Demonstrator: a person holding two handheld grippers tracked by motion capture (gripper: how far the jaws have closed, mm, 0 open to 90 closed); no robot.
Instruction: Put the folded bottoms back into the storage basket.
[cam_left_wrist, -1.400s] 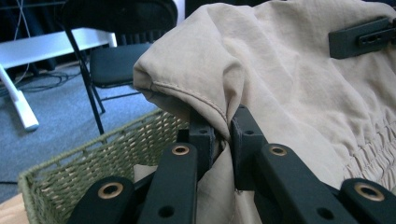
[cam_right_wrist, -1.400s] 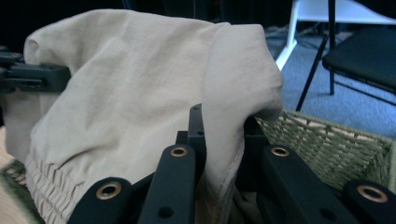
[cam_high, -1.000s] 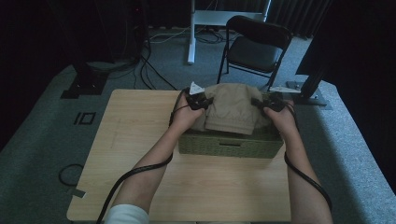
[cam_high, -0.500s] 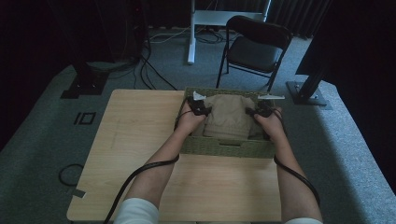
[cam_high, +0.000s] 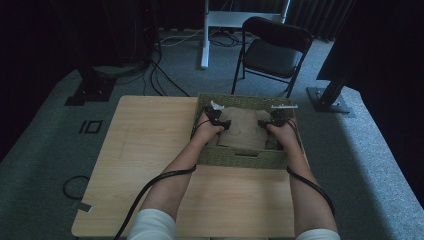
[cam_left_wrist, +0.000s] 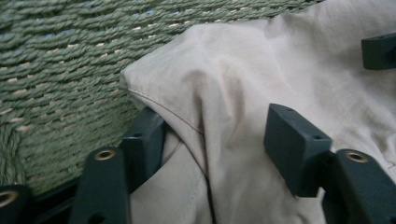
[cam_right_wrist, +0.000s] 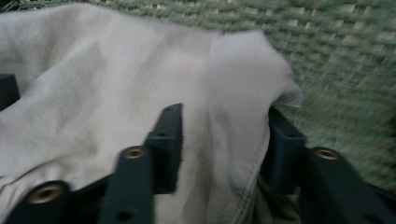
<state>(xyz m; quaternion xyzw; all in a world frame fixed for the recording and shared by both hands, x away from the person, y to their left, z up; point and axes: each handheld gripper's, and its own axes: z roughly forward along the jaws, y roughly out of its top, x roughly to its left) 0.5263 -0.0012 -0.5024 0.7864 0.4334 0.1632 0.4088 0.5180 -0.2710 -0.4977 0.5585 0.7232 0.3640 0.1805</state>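
A folded beige cloth (cam_high: 242, 131) lies inside a green woven basket (cam_high: 240, 157) on the table. My left gripper (cam_high: 216, 120) is at the cloth's left end and my right gripper (cam_high: 272, 120) at its right end, both down in the basket. In the left gripper view, the left gripper (cam_left_wrist: 217, 123) stands open astride a loose fold of the cloth (cam_left_wrist: 224, 79), next to the basket wall (cam_left_wrist: 60, 70). The right gripper (cam_right_wrist: 225, 121) is likewise open around the cloth's (cam_right_wrist: 116, 74) hemmed edge, near the weave (cam_right_wrist: 345, 60). Both pairs of jaws have just been opening.
The basket stands at the far right part of a light wooden table (cam_high: 150, 150). Beyond the table are a black folding chair (cam_high: 272, 45), a white desk leg (cam_high: 204, 35) and cables on the grey carpet. A black stand base (cam_high: 330, 100) is at the right.
Both hands have sunk, taking the cloth from above the basket down into it. The cloth now rests flat inside instead of bulging over the rim.
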